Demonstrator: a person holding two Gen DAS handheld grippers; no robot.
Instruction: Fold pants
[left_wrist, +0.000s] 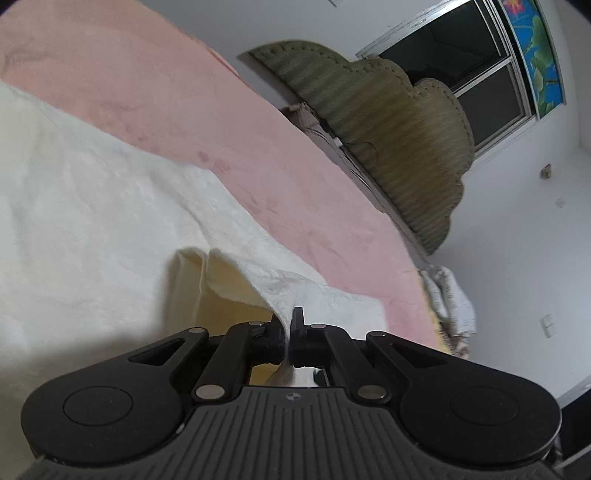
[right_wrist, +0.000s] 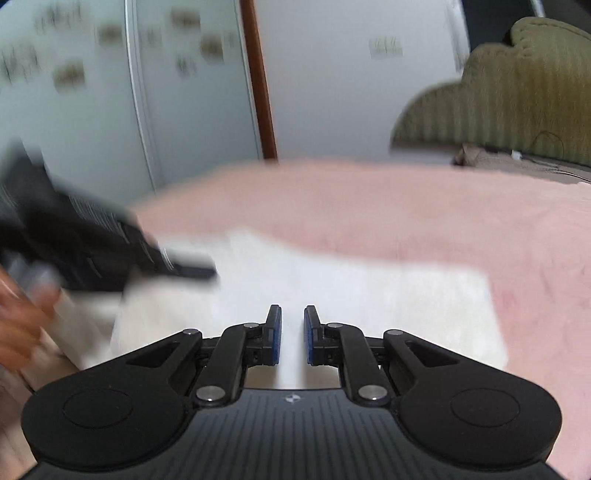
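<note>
White pants lie on a pink bedcover. My left gripper is shut on an edge of the pants and lifts a fold, showing a pale yellow lining. In the right wrist view the pants lie flat on the bedcover, blurred by motion. My right gripper is open, its jaws a little apart and empty, just above the cloth. The left gripper appears at the left of that view, held by a hand.
An olive padded headboard stands at the bed's end, also in the right wrist view. A window with a colourful curtain is behind it. Wardrobe doors and a brown door frame stand beyond the bed.
</note>
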